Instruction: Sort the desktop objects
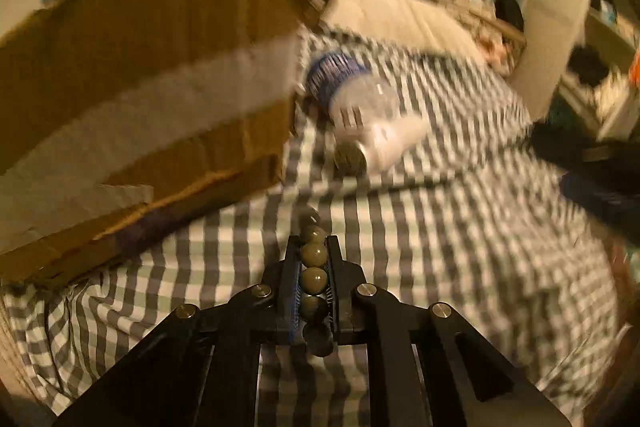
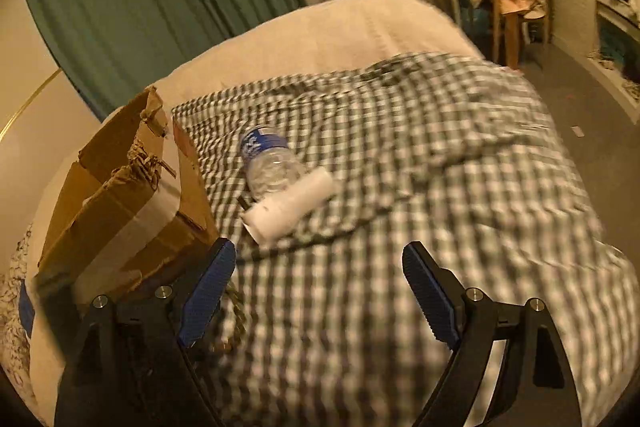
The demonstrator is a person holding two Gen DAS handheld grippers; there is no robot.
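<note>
The checked cloth (image 2: 400, 155) covered the bed. On it, the cardboard box (image 2: 132, 203) stood at its left edge; the plastic bottle (image 2: 272, 163) lay just right of the box, touching a white roll (image 2: 292, 205). My left gripper (image 1: 314, 247) clamped a bead string (image 1: 314, 279); my right gripper (image 2: 320, 267) was spread wide, empty.

left wrist: low, close | right wrist: higher | shared: bottle (image 1: 352, 87)

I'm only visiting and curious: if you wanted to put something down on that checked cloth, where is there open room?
The widest bare patch of checked cloth lies right of the plastic bottle and white roll, toward the bed's far edge. It is crowded on the left, where the cardboard box stands close beside them.
</note>
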